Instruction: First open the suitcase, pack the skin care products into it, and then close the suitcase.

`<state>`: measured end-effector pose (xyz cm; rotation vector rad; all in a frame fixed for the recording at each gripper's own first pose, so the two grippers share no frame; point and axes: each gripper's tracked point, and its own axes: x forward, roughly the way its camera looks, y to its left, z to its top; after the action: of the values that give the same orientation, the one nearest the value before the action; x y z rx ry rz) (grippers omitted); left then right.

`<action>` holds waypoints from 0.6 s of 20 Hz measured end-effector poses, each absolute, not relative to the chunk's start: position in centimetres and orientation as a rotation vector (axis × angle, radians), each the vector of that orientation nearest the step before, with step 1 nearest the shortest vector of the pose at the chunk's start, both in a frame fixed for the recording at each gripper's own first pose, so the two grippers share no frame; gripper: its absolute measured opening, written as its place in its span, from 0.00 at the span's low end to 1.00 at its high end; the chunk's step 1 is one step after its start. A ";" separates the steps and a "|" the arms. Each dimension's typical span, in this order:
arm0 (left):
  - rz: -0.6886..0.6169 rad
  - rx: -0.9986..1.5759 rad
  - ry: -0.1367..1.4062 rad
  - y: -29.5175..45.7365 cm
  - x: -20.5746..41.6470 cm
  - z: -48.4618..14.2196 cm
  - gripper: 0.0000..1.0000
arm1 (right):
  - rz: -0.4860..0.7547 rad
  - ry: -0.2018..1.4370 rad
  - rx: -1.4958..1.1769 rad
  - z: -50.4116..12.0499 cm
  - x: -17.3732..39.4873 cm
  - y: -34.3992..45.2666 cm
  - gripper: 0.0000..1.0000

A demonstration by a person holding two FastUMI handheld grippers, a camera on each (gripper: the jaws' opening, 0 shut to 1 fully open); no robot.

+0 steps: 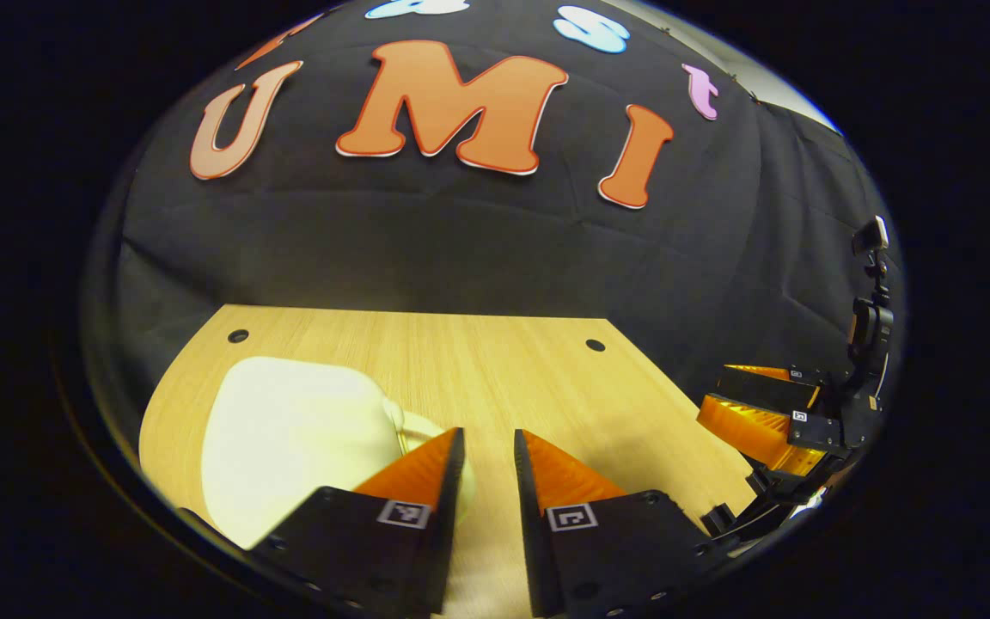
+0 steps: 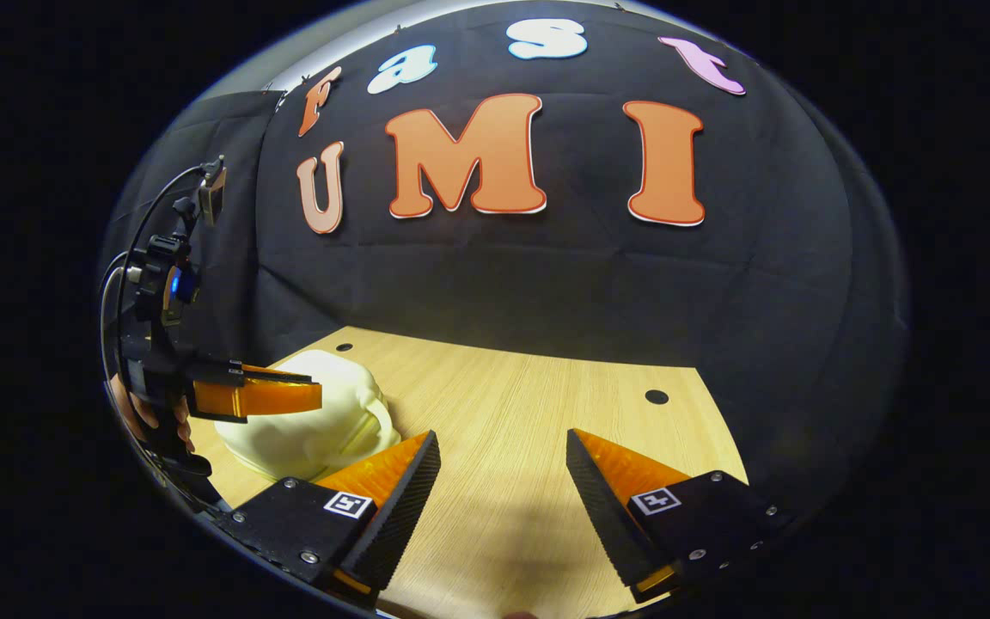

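Looking along your left gripper (image 1: 489,438), you have its two fingers standing a narrow gap apart with nothing between them, their tips above the pale wooden table (image 1: 495,361). The cream suitcase (image 1: 289,430) lies closed and flat on the table to the left of those fingers, and its handle end (image 1: 413,425) sits just beside the left finger, partly hidden behind it; whether finger and case touch you cannot tell from here. At the far right edge of that left gripper view your right gripper (image 1: 757,413) shows side-on, held above the table's right corner, with its camera mast rising behind it. In the right gripper view your right gripper (image 2: 504,447) has its fingers spread wide, bare table between them and nothing held. From there the suitcase (image 2: 314,421) lies toward the left of the table, lid down, its handle (image 2: 370,421) facing the middle of the table and close to the tip of the nearer finger. Your left gripper (image 2: 259,391) hangs over the case at the left edge of that view, seen side-on, and a hand (image 2: 147,413) grips its body low at the left rim. Two small dark holes (image 2: 656,396) mark the tabletop near the back edge
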<state>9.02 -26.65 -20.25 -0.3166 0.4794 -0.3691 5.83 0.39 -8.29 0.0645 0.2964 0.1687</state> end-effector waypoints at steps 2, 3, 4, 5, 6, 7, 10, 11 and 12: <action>-0.364 -0.298 0.437 -27.1 8.5 -18.0 0.50 | 0.163 0.262 0.069 -7.1 5.8 0.2 0.94; -0.367 -0.294 0.414 -27.5 8.4 -16.8 0.52 | 0.158 0.243 0.067 -6.4 5.7 0.1 0.94; -0.358 -0.285 0.391 -27.4 8.6 -16.0 0.58 | 0.156 0.221 0.064 -5.7 5.7 0.1 0.94; -0.349 -0.275 0.370 -27.3 8.7 -15.1 0.70 | 0.152 0.198 0.058 -4.9 5.7 0.1 0.94; -0.335 -0.261 0.346 -27.1 8.4 -14.7 0.75 | 0.149 0.177 0.054 -4.2 5.6 0.1 0.94; -0.316 -0.248 0.327 -26.7 8.3 -14.0 0.83 | 0.147 0.156 0.054 -3.5 5.6 0.2 0.94; -0.259 -0.233 0.259 -26.0 8.1 -11.8 0.85 | 0.142 0.098 0.053 -1.8 5.6 0.5 0.94; -0.232 -0.234 0.237 -25.6 8.0 -11.3 0.85 | 0.139 0.078 0.045 -1.3 5.6 0.5 0.94; -0.205 -0.237 0.215 -25.1 7.9 -10.7 0.85 | 0.137 0.059 0.037 -0.9 5.5 0.5 0.94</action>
<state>7.89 -25.15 -10.68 -0.2374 0.2151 -0.2053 5.53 0.53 -0.87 0.0374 0.0590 0.1367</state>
